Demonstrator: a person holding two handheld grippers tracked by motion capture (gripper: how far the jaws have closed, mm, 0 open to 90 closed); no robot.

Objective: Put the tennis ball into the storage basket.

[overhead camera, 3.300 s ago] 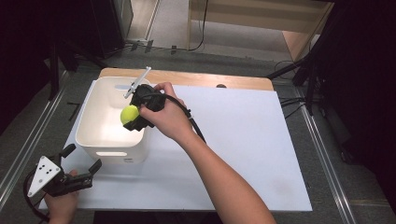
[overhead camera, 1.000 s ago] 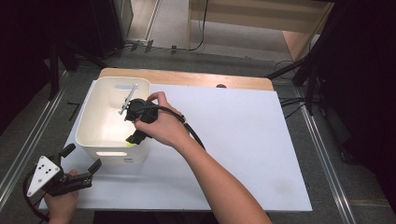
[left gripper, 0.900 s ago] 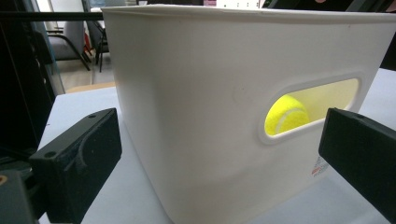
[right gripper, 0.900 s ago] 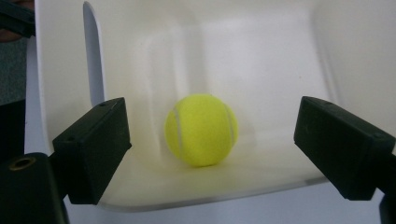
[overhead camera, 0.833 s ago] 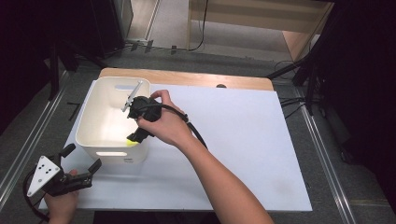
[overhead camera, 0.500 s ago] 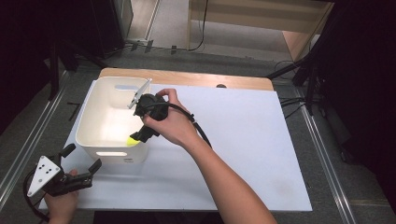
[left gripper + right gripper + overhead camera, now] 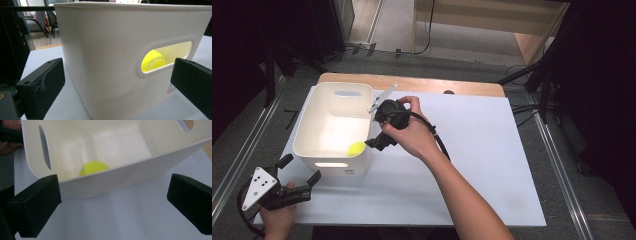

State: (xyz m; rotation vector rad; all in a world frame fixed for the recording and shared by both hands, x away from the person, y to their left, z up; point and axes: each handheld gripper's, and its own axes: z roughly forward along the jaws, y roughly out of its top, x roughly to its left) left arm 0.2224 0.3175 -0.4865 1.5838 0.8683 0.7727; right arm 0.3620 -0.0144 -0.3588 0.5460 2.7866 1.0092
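One tennis ball (image 7: 356,147) lies inside the white bin (image 7: 307,127), so the drop looks done; my right claw (image 7: 373,143), jaws just opened wide, holds nothing

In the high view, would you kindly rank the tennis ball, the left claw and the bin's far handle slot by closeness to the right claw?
1. Tennis ball: in the white bin, beside the right claw.
2. Far handle slot: bin's back wall.
3. Left claw: table's near-left corner.
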